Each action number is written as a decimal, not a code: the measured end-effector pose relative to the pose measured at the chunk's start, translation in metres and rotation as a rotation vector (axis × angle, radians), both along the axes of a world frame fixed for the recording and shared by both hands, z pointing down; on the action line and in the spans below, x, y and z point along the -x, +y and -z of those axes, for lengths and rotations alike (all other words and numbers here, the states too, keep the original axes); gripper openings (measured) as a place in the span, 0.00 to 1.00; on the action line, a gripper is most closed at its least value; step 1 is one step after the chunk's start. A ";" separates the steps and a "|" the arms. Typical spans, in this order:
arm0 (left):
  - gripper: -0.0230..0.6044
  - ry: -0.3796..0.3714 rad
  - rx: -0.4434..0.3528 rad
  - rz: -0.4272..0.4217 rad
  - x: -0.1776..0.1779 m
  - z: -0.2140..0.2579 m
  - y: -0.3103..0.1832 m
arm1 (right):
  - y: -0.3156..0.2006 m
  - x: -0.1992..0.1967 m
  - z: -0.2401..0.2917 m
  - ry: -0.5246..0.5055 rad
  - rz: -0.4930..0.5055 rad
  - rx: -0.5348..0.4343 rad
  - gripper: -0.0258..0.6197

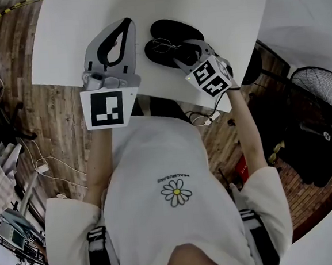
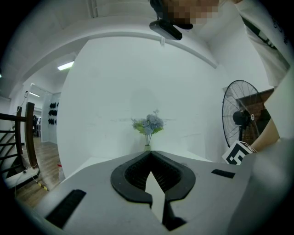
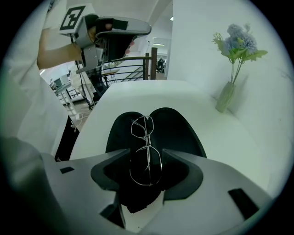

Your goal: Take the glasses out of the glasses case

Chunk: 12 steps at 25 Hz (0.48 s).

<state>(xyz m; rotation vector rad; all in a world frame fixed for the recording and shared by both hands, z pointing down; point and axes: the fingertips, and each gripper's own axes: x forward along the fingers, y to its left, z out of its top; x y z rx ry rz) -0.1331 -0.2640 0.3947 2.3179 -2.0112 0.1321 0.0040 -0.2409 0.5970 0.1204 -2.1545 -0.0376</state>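
We list a white table (image 1: 218,3) that bears the glasses case (image 3: 181,131). Left gripper (image 2: 149,153): we find it held level to the left of the glasses case and clear of it, its jaw tips met with nothing between them. Right gripper (image 3: 146,158): tilted down over the glasses case, jaws wide on either side of the glasses (image 3: 141,127), pads not pressing on them. Glasses case: black, lying open. Glasses: thin wire frame, lying inside the glasses case.
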 end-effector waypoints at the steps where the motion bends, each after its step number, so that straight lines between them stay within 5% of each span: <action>1: 0.06 0.001 0.000 0.001 0.000 -0.001 0.000 | 0.000 -0.001 -0.001 0.001 -0.004 0.015 0.36; 4: 0.06 -0.003 0.003 0.004 -0.002 -0.002 0.003 | 0.001 0.000 0.001 0.006 0.018 -0.013 0.36; 8: 0.06 -0.007 -0.001 0.009 -0.001 0.000 0.002 | 0.000 0.002 0.011 0.029 0.074 -0.183 0.35; 12: 0.06 -0.011 -0.006 0.008 -0.003 0.000 0.002 | 0.003 0.002 0.014 0.013 0.065 -0.187 0.35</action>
